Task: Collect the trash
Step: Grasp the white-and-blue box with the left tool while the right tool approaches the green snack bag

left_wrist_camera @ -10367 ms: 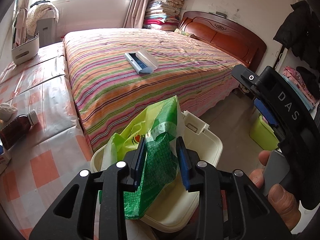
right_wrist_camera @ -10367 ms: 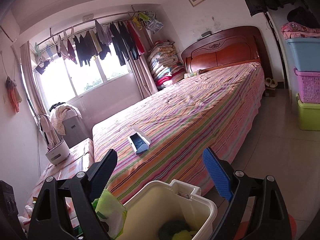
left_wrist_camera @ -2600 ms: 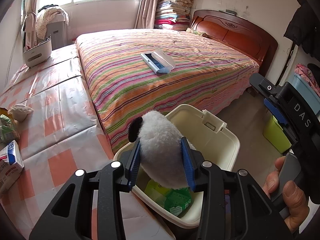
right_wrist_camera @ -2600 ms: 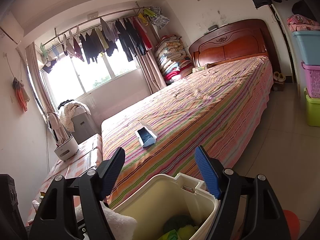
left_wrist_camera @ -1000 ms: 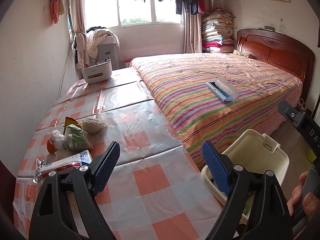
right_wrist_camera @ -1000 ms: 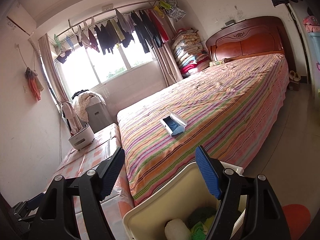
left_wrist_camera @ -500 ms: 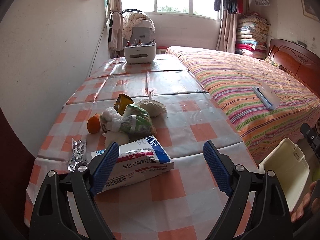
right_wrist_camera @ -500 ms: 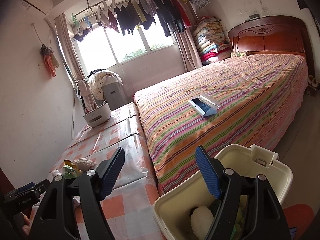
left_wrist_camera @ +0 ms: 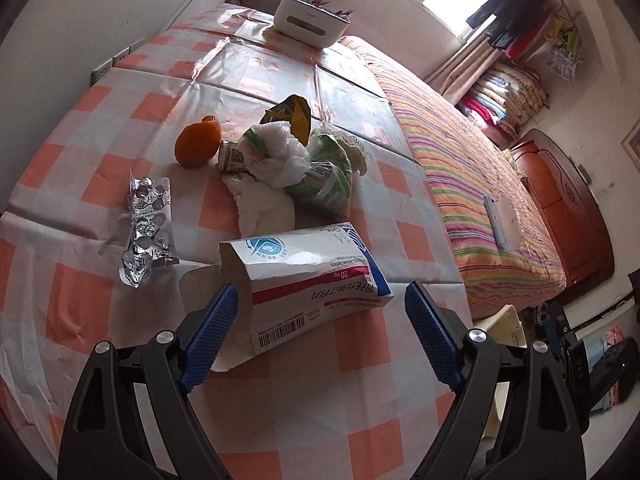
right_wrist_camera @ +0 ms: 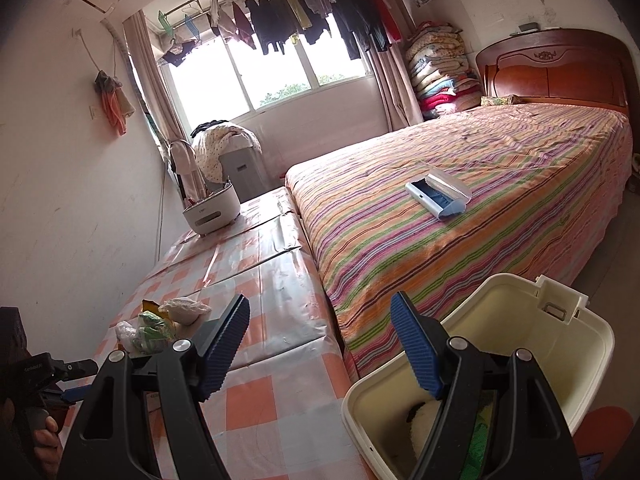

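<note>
My left gripper (left_wrist_camera: 320, 328) is open and empty, its fingers straddling the near end of a white, red and blue medicine box (left_wrist_camera: 308, 280) lying on the checked table (left_wrist_camera: 320, 420). Behind the box lie a foil blister pack (left_wrist_camera: 148, 220), white tissue (left_wrist_camera: 264, 208), a crumpled white bag (left_wrist_camera: 276, 156), a green wrapper (left_wrist_camera: 328, 184), an orange peel (left_wrist_camera: 198, 146) and a yellow wrapper (left_wrist_camera: 294, 114). My right gripper (right_wrist_camera: 320, 344) is open and empty above the cream bin (right_wrist_camera: 560, 360), which holds a white fluffy thing (right_wrist_camera: 424, 420) and green trash.
A white organiser box (left_wrist_camera: 310, 20) stands at the table's far end. The striped bed (right_wrist_camera: 480, 208) runs along the table's right side, with a blue and white case (right_wrist_camera: 438, 194) on it. The bin's edge (left_wrist_camera: 506, 328) shows beside the table in the left wrist view.
My left gripper dropped the fluffy thing into the bin, opened, and swung left and down over the table to the medicine box. The right gripper turned left toward the table.
</note>
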{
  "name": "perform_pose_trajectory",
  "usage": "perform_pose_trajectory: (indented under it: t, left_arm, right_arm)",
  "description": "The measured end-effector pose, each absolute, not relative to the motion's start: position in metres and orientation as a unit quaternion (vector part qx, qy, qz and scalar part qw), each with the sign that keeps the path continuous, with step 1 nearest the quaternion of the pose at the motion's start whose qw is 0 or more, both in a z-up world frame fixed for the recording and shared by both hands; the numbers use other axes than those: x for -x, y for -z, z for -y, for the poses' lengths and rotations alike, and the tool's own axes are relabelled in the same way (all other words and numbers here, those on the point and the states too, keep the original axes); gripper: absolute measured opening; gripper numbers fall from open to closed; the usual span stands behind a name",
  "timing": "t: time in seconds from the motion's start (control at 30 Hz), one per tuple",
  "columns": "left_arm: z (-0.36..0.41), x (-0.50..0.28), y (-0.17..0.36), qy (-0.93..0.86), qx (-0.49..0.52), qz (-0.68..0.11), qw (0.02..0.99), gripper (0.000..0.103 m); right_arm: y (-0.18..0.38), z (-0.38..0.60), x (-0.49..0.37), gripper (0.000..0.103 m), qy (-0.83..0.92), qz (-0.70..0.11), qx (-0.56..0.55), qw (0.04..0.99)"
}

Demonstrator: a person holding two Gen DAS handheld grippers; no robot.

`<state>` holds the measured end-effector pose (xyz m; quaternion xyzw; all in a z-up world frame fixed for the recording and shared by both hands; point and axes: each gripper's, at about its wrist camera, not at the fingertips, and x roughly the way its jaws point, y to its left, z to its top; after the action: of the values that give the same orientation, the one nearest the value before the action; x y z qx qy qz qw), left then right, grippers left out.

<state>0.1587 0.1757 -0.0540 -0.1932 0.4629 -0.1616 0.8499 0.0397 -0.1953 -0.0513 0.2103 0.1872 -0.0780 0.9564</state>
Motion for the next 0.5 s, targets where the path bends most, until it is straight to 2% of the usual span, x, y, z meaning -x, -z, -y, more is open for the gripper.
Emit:
perform_pose_trajectory:
  t: [0.5]
  left_arm:
    - [-0.176, -0.198, 0.085, 0.201, 0.227, -0.52, 0.799, 0.083]
  right_arm:
    - [0.057, 0.18, -0.061, 0.071, 0.047, -0.217, -0.203, 0.954]
